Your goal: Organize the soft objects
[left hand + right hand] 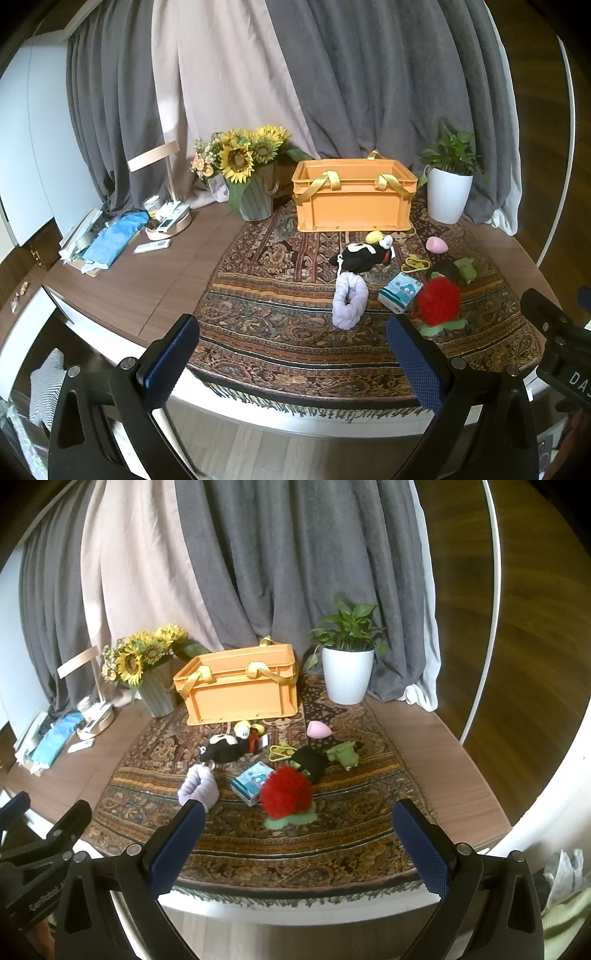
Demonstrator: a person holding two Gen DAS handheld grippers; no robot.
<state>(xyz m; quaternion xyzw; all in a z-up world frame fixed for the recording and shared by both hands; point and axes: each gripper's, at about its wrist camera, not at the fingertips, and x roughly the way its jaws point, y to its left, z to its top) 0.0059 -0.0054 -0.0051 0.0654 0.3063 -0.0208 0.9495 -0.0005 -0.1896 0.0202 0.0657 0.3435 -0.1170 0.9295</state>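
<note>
An orange crate (354, 201) (240, 690) with yellow handles stands at the back of a patterned rug (288, 314) (332, 834). In front of it lie soft toys: a black-and-white plush (362, 256) (221, 749), a lilac fuzzy roll (349, 302) (197, 788), a red fluffy toy (439, 297) (286, 792), a green frog plush (345, 755) and a pink egg shape (436, 244) (318, 729). A small tissue pack (400, 293) (253, 782) lies among them. My left gripper (291, 354) and right gripper (299, 838) both stand open and empty, short of the toys near the rug's front edge.
A sunflower vase (255, 195) (157, 690) stands left of the crate, a white potted plant (448, 194) (347, 674) to its right. A wooden tray with remotes (168, 221) and blue cloth (114, 240) lie at the far left. Curtains hang behind.
</note>
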